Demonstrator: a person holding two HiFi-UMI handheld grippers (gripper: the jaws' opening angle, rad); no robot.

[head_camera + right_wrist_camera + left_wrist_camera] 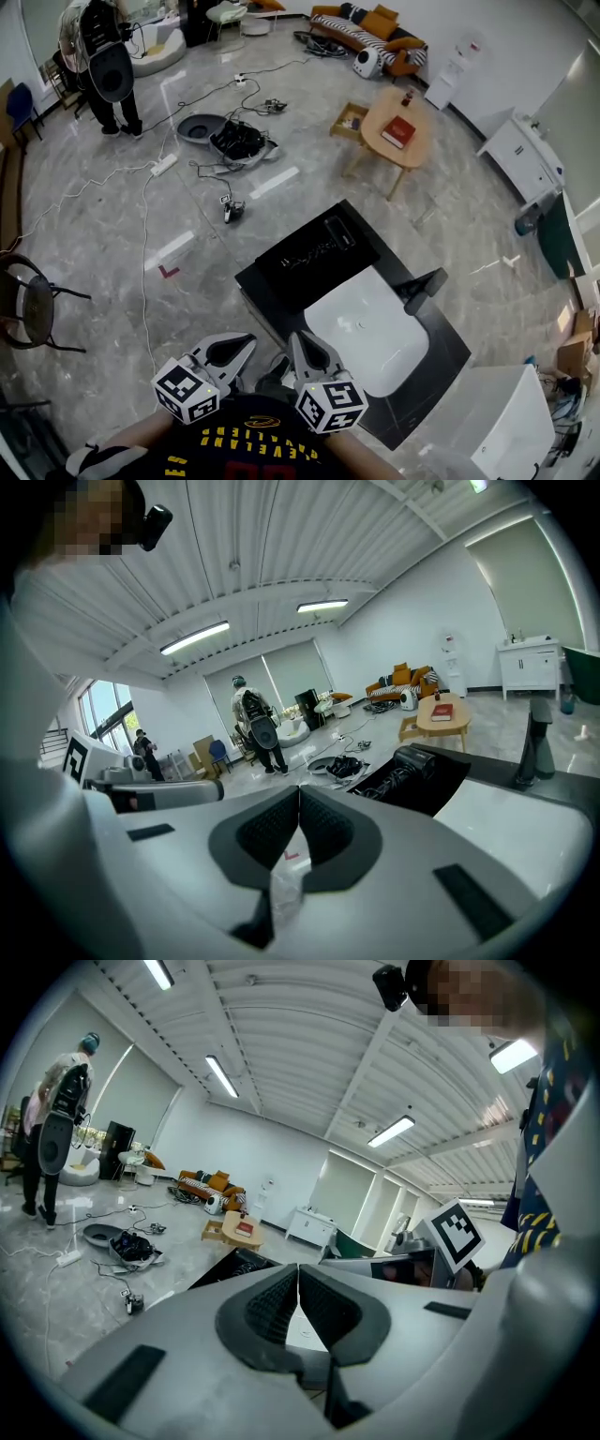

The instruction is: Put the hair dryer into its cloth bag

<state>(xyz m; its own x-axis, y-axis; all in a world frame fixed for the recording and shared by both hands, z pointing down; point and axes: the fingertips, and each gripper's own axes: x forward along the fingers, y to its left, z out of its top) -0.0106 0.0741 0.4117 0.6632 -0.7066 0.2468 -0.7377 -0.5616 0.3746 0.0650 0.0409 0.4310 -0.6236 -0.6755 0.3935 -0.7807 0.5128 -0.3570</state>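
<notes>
Hair dryer [412,761]: dark barrel with its cord in loose coils, lying on black cloth [427,789] ahead of my right jaws and off to their right, well apart from them. I take that cloth for the bag but cannot tell where its mouth is.

Left gripper [298,1274]: pads pressed together, nothing between them. The table edge [225,1269] is ahead of them and a little left.

Right gripper [298,799]: pads also pressed together. A pale crinkled scrap shows in the gap behind them; I cannot tell what it is.

Both grippers sit near my chest, short of the black table [272,291].

Step, as I judge it: the approach, with nothing grasped yet.

Next move calls for reaching out over the table, spreading the jaws, and finding the bag's opening before taking the dryer.
</notes>
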